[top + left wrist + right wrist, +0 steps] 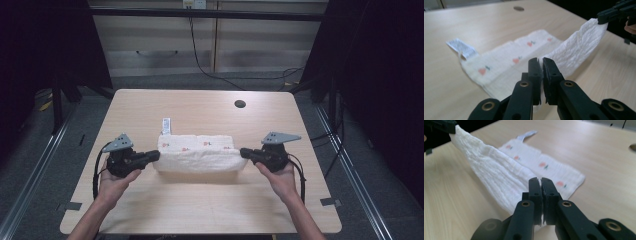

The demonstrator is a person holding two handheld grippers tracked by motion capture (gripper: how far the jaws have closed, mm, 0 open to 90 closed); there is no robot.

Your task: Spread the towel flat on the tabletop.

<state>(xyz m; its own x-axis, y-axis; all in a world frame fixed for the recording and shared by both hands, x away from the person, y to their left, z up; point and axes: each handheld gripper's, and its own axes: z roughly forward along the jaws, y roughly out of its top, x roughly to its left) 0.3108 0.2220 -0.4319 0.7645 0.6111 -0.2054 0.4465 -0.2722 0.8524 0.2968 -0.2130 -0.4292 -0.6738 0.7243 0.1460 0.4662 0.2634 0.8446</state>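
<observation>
Holding one corner each, the left claw (156, 155) and right claw (243, 152) pinch the white cloth (197, 152), stretched sideways between them above the tabletop (200, 205).

White cloth (197, 152) here, textured in a fine crinkled weave and dotted with small orange-pink fruit prints, each with a tiny dark green leaf. A white label (166, 125) with grey print sits at its corner. The table (200, 205) is pale wood grain with a dark round hole. Both grippers, left (154, 155) and right (245, 152), are black with brass-coloured rivets and grey plates on top.
</observation>
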